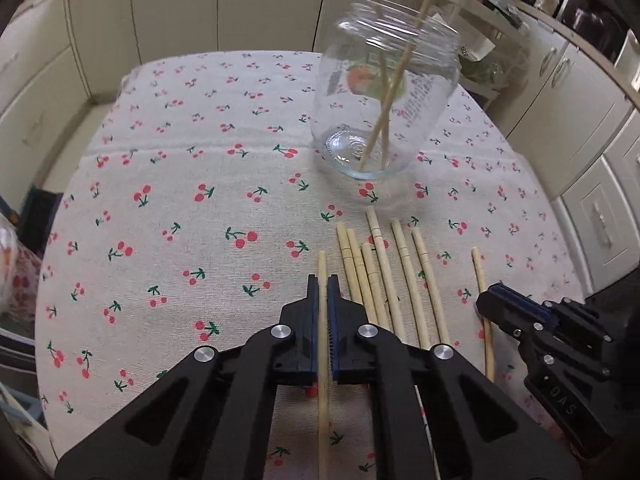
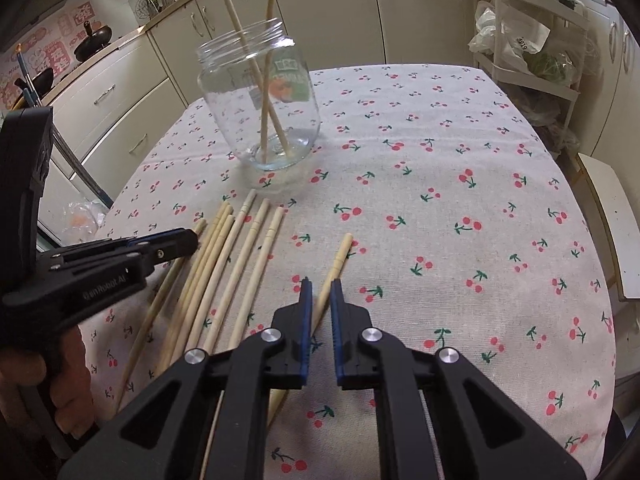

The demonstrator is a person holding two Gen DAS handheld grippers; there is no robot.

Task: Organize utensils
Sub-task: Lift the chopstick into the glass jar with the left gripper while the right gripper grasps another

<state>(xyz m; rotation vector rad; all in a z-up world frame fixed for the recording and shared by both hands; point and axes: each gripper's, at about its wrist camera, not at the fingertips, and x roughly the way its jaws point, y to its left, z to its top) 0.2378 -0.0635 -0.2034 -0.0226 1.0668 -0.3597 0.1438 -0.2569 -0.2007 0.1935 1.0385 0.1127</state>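
Note:
A clear glass jar (image 1: 384, 100) (image 2: 260, 100) stands upright on the cherry-print tablecloth (image 2: 440, 200), with two chopsticks leaning inside it. Several loose wooden chopsticks (image 1: 384, 272) (image 2: 224, 264) lie side by side in front of the jar. My left gripper (image 1: 323, 280) (image 2: 192, 238) is shut on the leftmost chopstick (image 1: 322, 264), which lies on the cloth and runs between the pads. My right gripper (image 2: 321, 282) (image 1: 490, 294) is closed over a single chopstick (image 2: 340, 256) (image 1: 478, 268) lying apart at the right of the row, slanting across the narrow gap between its pads.
Cream cabinets surround the table. A white rack (image 2: 528, 52) with plastic bags stands at the back right, and a white seat (image 2: 612, 220) is at the table's right edge. A hand (image 2: 40, 368) holds the left gripper. The right half of the cloth is bare.

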